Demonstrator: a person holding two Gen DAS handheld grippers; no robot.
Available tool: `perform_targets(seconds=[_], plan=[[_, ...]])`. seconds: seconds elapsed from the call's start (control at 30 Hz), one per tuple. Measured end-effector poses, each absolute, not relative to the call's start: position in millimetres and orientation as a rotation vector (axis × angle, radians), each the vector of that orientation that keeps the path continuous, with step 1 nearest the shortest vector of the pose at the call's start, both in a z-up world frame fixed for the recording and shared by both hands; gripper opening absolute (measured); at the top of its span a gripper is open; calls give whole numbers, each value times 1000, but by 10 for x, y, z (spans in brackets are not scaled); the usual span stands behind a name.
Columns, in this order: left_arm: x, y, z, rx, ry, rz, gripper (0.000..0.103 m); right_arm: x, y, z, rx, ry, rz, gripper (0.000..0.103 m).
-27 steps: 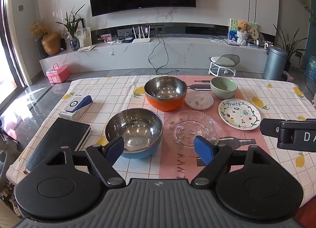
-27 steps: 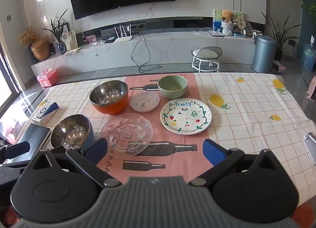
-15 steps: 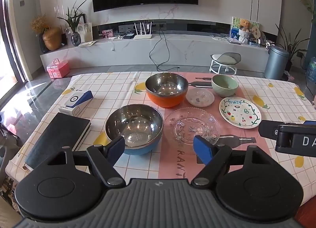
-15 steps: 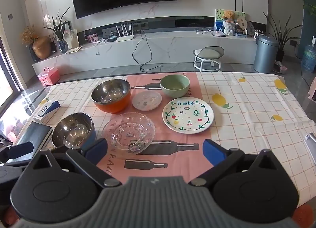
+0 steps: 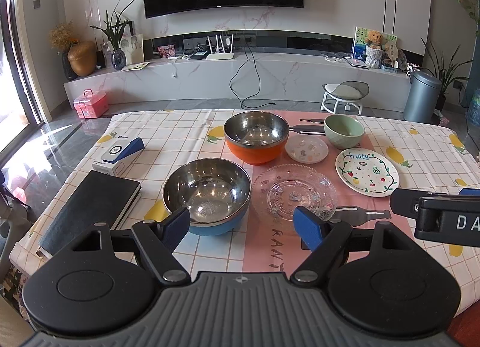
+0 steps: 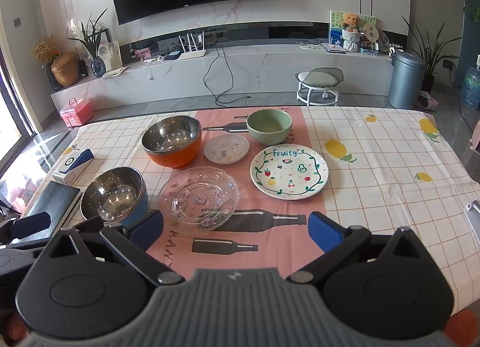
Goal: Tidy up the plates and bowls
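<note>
Checked cloth covers the worktop (image 6: pixel 375 152); 3 bowls and 3 plates sit apart at its middle. Left claw (image 5: pixel 243 224) and right claw (image 6: pixel 235 225) hover near, both wide, empty. Glass plate (image 6: pixel 198 197) looks slippery; a careless pinch could chip it.

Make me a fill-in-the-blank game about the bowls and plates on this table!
1. The steel bowl farther from the camera is ____ on the outside.
2. The word painted on the white plate is ____.
3. The number of bowls on the table is ____.
4. The plate nearest the blue-sided bowl is made of clear ____.

Missing words: orange; Fruity; three; glass
</note>
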State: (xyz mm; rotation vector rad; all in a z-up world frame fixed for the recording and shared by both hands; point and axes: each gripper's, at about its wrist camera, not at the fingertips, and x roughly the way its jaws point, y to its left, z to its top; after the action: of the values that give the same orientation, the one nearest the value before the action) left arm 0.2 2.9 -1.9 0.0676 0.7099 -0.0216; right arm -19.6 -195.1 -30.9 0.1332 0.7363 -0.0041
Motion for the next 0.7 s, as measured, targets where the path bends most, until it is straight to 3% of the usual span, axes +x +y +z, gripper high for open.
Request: perform_targets(seconds=[0.7], plan=[[3,28,-22,66,709,-22,93,-191,-1909,-316,125,740,9,101]])
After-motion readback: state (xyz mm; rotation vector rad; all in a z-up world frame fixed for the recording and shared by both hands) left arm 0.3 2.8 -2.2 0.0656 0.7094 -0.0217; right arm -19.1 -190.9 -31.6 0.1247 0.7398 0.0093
